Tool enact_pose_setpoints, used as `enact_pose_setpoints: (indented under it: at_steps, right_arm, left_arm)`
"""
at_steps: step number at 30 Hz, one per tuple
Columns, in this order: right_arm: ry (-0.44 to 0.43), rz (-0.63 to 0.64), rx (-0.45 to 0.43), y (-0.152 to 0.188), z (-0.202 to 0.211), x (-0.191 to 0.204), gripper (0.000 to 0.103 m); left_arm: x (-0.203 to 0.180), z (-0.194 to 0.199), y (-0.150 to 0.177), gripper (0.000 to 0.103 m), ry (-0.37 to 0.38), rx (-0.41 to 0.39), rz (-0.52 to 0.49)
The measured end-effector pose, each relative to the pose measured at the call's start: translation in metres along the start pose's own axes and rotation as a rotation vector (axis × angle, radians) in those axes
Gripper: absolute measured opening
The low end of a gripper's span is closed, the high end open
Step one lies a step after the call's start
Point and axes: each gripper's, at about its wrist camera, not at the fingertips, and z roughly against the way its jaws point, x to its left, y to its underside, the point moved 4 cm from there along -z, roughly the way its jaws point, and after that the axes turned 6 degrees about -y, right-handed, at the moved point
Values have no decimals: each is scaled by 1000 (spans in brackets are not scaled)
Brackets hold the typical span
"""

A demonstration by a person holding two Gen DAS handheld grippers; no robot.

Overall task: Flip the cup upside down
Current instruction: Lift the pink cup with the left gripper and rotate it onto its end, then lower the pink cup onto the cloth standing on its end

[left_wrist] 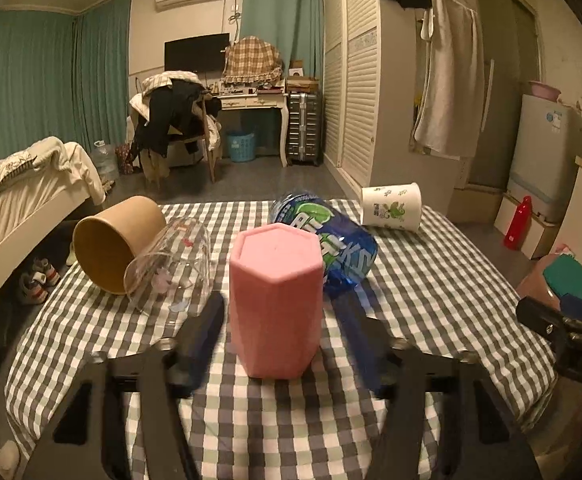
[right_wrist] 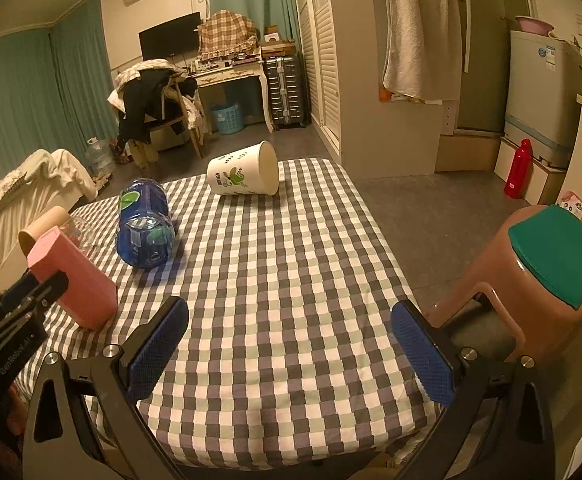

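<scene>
Checked counter (left_wrist: 431, 280) carrying it all. Pink cup (left_wrist: 275, 304) standing base-up in the middle, between the spread left claw (left_wrist: 281, 344), seemingly untouched: flip looks done. Right claw (right_wrist: 291, 336) wide apart, holding nothing. Only backing away left, probably.

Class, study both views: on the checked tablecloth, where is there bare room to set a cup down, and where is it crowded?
Free: the wide stretch of checked cloth between the white leaf-print cup and the right gripper, right of the blue bottle. Crowded: the left side, where pink cup, clear glass, brown paper cup and bottle bunch together.
</scene>
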Motion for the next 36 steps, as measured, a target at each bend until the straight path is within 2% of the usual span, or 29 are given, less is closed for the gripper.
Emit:
enact_pose_setpoints:
  at_steps: [2, 9, 10, 11, 12, 18, 26, 29, 36]
  right_arm:
    - [-1, 1, 0, 0, 0, 0, 102]
    - [-1, 10, 5, 1, -1, 1, 102]
    - [0, 9, 5, 1, -2, 1, 102]
    - [1, 8, 6, 1, -2, 2, 102]
    - [3, 5, 7, 1, -3, 1, 102]
    - [4, -10, 5, -1, -3, -1, 102]
    - [6, -17, -6, -2, 2, -3, 102]
    - [5, -20, -7, -2, 3, -4, 102]
    - [-1, -34, -6, -3, 2, -6, 102]
  left_arm:
    - [-2, -2, -3, 80, -10, -13, -6]
    - [0, -28, -13, 79, -31, -7, -1]
    - [1, -31, -13, 77, -26, 3, 6]
    - [1, -33, -13, 61, -16, 11, 10]
    - [1, -35, -13, 57, -6, 24, 15]
    - [-6, -26, -19, 57, 21, 20, 15]
    - [-36, -19, -17, 57, 72, 8, -24]
    - [-43, -27, -9, 57, 61, 27, -44]
    - [-41, -26, -8, 57, 52, 6, -57]
